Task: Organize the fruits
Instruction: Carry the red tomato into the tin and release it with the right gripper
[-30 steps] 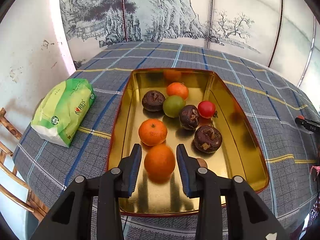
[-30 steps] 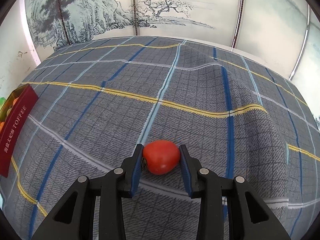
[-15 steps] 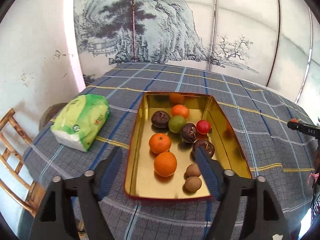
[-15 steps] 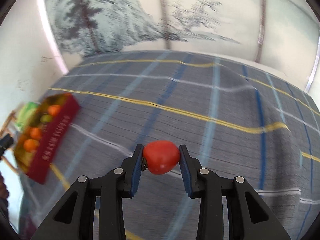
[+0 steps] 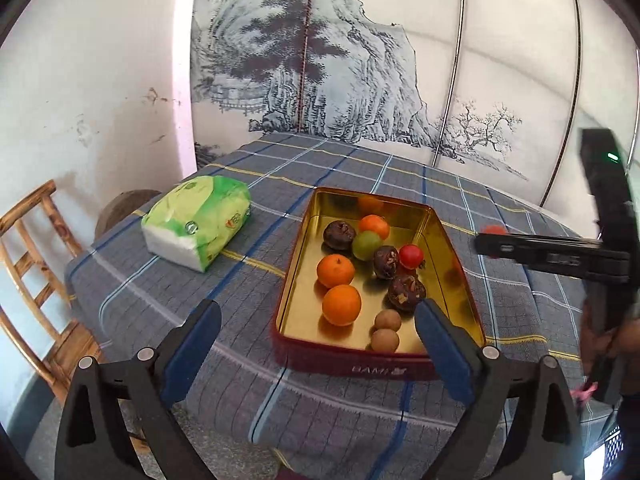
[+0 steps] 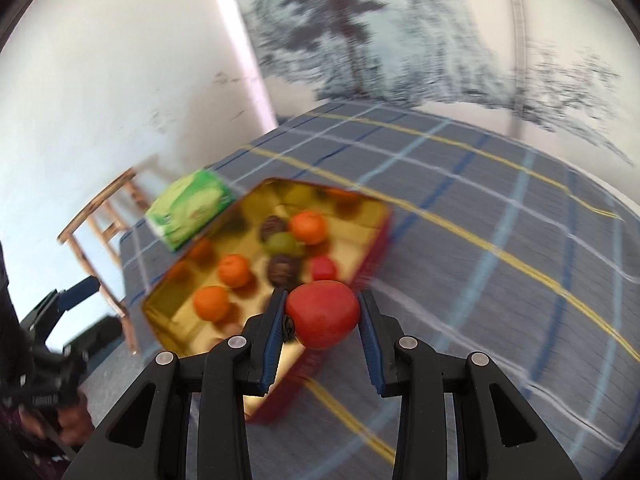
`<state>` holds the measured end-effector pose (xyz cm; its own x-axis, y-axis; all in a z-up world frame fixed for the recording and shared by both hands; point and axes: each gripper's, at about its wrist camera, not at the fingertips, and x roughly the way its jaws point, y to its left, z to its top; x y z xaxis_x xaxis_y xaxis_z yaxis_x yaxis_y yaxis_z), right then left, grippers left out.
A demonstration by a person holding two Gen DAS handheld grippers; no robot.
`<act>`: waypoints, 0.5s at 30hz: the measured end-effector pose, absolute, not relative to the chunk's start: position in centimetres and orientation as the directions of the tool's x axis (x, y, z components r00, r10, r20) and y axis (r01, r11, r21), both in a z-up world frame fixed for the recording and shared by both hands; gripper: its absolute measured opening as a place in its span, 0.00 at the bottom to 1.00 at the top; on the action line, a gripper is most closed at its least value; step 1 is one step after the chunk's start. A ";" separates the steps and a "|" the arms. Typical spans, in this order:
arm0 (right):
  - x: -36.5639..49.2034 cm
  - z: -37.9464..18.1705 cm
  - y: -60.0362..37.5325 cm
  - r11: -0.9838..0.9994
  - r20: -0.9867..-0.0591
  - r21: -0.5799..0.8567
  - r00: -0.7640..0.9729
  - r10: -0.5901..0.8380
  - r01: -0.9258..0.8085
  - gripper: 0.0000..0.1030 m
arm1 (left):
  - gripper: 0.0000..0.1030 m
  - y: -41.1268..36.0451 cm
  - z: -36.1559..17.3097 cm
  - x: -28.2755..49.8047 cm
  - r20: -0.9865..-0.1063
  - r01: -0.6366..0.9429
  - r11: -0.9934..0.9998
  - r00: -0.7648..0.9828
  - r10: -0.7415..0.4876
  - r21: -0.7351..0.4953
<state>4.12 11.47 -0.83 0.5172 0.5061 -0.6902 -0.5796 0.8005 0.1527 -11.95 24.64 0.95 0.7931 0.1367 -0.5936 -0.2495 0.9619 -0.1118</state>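
A gold tin tray (image 5: 448, 240) with red sides sits on the checked tablecloth and holds several fruits: oranges (image 5: 341, 305), dark round fruits (image 5: 406, 292), a green fruit (image 5: 366, 245), a small red tomato (image 5: 411, 256) and small brown fruits (image 5: 385, 340). My left gripper (image 5: 316, 348) is open and empty, raised in front of the tray's near edge. My right gripper (image 6: 322, 316) is shut on a red tomato (image 6: 322, 314), held in the air above the tray's near right corner (image 6: 384, 216). The right gripper also shows at the right of the left wrist view (image 5: 492, 236).
A green and white tissue pack (image 5: 198, 220) lies on the cloth left of the tray. A wooden chair (image 5: 28, 264) stands at the table's left edge. A painted screen (image 5: 360, 80) backs the table. Open cloth (image 6: 500, 240) lies right of the tray.
My left gripper let go of the orange in the tray, opened wide and pulled back and up. My right gripper lifted the red tomato off the cloth and swung it left over the tray.
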 end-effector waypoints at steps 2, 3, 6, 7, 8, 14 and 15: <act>4.2 -1.3 13.3 0.783 -0.698 0.154 0.494 0.518 -0.603 0.35 | 0.93 24.5 0.7 -12.6 -0.603 -0.251 0.958 0.789 0.117 -0.142; 4.3 -1.7 14.1 0.774 -0.704 0.156 0.481 0.523 -0.613 0.35 | 0.93 24.5 0.5 -12.9 -0.608 -0.256 0.955 0.786 0.114 -0.153; 4.8 -2.6 15.9 0.758 -0.720 0.164 0.449 0.530 -0.632 0.36 | 0.95 24.0 0.0 -14.0 -0.602 -0.268 0.952 0.788 0.128 -0.148; 4.9 -2.9 16.5 0.754 -0.725 0.163 0.441 0.530 -0.637 0.36 | 0.97 23.7 0.0 -14.2 -0.598 -0.274 0.954 0.787 0.148 -0.125; 4.9 -3.1 17.0 0.750 -0.729 0.164 0.434 0.530 -0.641 0.36 | 0.99 23.4 -0.1 -14.3 -0.601 -0.279 0.955 0.782 0.165 -0.100; 5.4 -4.4 19.8 0.733 -0.755 0.141 0.408 0.514 -0.665 0.36 | 0.99 23.4 -0.8 -15.0 -0.622 -0.272 0.953 0.771 0.134 -0.132; 5.4 -4.7 20.2 0.732 -0.759 0.136 0.405 0.510 -0.668 0.36 | 0.99 23.4 -0.9 -15.0 -0.627 -0.273 0.952 0.768 0.131 -0.136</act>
<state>5.44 20.19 -4.69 0.4051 0.5100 -0.7589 -0.6675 0.7321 0.1357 -15.03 23.39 -0.94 0.7682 0.1306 -0.6267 -0.2732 0.9522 -0.1364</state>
